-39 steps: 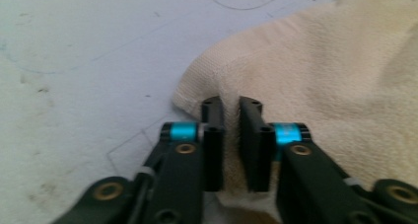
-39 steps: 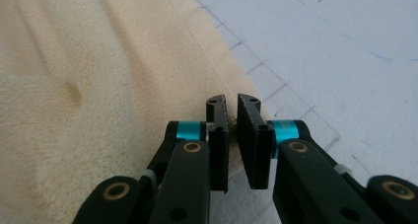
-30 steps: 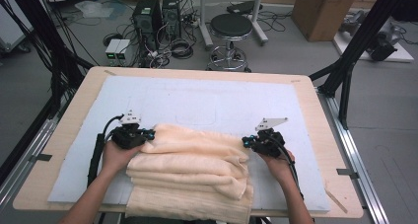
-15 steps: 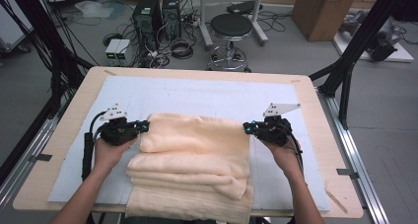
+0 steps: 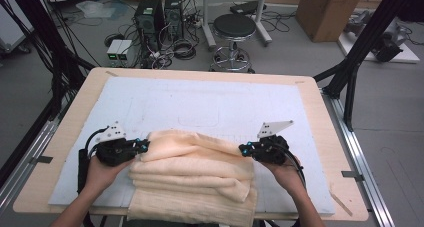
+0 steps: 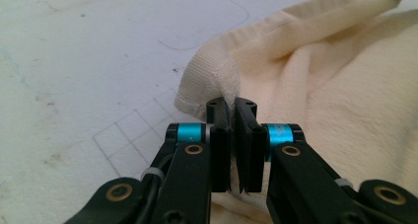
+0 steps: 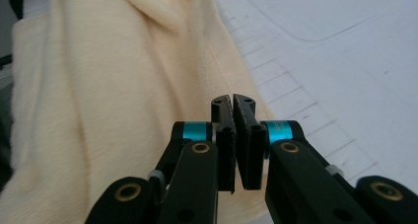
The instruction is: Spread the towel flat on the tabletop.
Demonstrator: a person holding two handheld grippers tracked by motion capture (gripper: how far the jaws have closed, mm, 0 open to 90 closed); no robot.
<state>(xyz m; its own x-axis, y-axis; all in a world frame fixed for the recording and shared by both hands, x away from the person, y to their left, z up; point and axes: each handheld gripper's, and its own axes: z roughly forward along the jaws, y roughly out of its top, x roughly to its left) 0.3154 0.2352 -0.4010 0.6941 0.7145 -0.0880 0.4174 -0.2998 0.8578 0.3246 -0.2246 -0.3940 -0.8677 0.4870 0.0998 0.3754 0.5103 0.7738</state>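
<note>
A cream towel (image 5: 192, 172) lies folded in layers on the white mat (image 5: 200, 102), and its near end hangs over the table's front edge. My left gripper (image 5: 144, 146) is shut on the left end of the top fold, and my right gripper (image 5: 243, 149) is shut on its right end. In the left gripper view the shut jaws of the left gripper (image 6: 231, 104) pinch a hemmed corner of the towel (image 6: 335, 86). The right gripper (image 7: 231, 101) has its jaws closed at the edge of the towel (image 7: 108, 86), beside the mat's printed grid (image 7: 305, 105).
The wooden table rim (image 5: 320, 117) frames the mat. Beyond the far edge, on the floor, stand a black stool (image 5: 235, 27), computer towers (image 5: 155, 12) with cables, and a cardboard box (image 5: 325, 12). Black frame legs (image 5: 350, 72) rise at the right.
Both grippers first moved away and apart with the top fold, then came back toward the person. The fold's far edge now lies closer to the front of the table.
</note>
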